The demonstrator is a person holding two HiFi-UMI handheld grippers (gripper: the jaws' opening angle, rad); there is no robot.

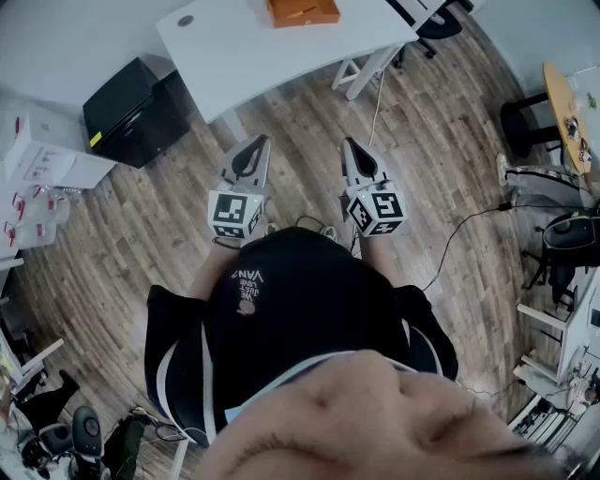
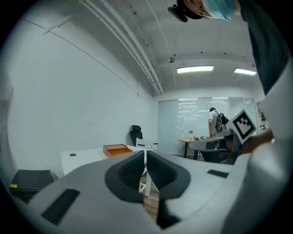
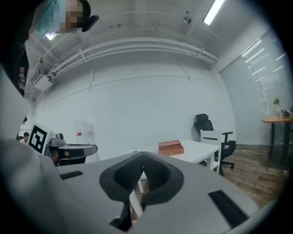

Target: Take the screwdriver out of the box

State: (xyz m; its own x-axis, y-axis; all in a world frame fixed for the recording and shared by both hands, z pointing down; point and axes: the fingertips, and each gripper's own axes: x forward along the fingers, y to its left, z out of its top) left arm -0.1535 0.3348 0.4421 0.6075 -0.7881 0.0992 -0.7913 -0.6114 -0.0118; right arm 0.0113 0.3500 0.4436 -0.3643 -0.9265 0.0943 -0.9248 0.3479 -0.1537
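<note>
Closest under the head camera is the person's dark shirt (image 1: 309, 300). Just above it in the frame sit the left tool (image 1: 260, 142) and the right tool (image 1: 348, 141), held side by side over the wooden floor (image 1: 169, 216). Each tool's own view shows its jaws clenched together with nothing between them – left tool (image 2: 145, 157), right tool (image 3: 143, 157).

The orange box (image 1: 303, 10) lies on the white counter (image 1: 253, 47) at the top edge of the head view, well apart from both tools. It also shows small above the jaws in the left gripper view (image 2: 116, 149) and the right gripper view (image 3: 170, 147).

I judge this as the approach – the task proper is not yet begun. The next move calls for closing in on the counter, releasing the jaws and getting the box open.

No view shows the screwdriver, presumably inside, so I cannot tell its heading or long axis. The box itself runs left to right in the head view.
</note>
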